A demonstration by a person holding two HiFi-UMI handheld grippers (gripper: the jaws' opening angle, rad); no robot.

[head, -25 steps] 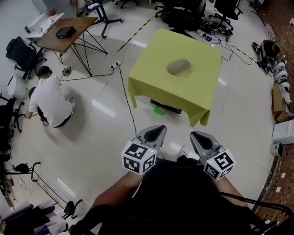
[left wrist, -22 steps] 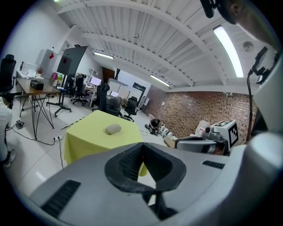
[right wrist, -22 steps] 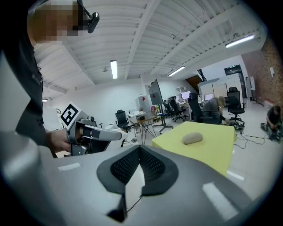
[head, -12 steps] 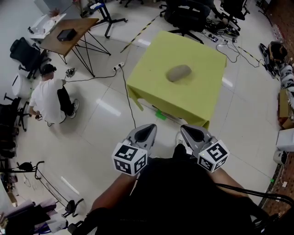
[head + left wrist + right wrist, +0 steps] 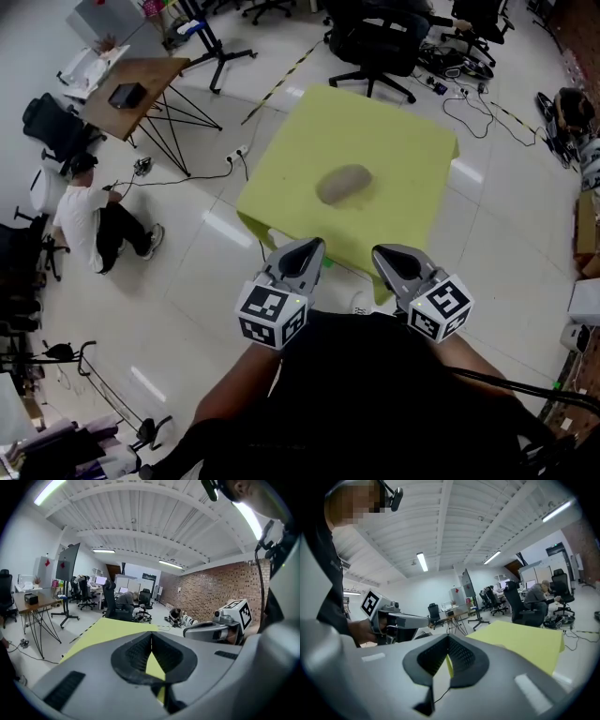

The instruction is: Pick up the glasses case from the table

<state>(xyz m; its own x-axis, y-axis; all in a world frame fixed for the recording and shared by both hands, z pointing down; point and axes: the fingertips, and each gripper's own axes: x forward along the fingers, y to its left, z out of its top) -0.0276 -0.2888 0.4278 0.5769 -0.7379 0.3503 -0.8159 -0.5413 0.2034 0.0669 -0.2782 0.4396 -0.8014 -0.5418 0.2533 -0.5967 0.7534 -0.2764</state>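
Observation:
The glasses case [image 5: 343, 184] is a grey-brown oval lying near the middle of a square table under a yellow-green cloth [image 5: 403, 159]. My left gripper [image 5: 309, 246] and right gripper [image 5: 386, 253] are side by side just short of the table's near edge, well apart from the case. Both point toward it. In the left gripper view the jaws [image 5: 151, 640] are shut with nothing between them, and the cloth [image 5: 108, 627] stretches ahead. The right gripper [image 5: 448, 651] is likewise shut and empty, with the cloth [image 5: 525, 641] in front of it.
A person [image 5: 94, 220] crouches on the floor at the left. Behind them stands a wooden desk [image 5: 131, 80] on thin legs. A cable [image 5: 187, 173] runs across the floor to the table. Office chairs [image 5: 380, 42] stand beyond the table's far side.
Both grippers have come forward together, from open floor to the table's near edge. The table and case now sit closer in the head view. Both stay shut.

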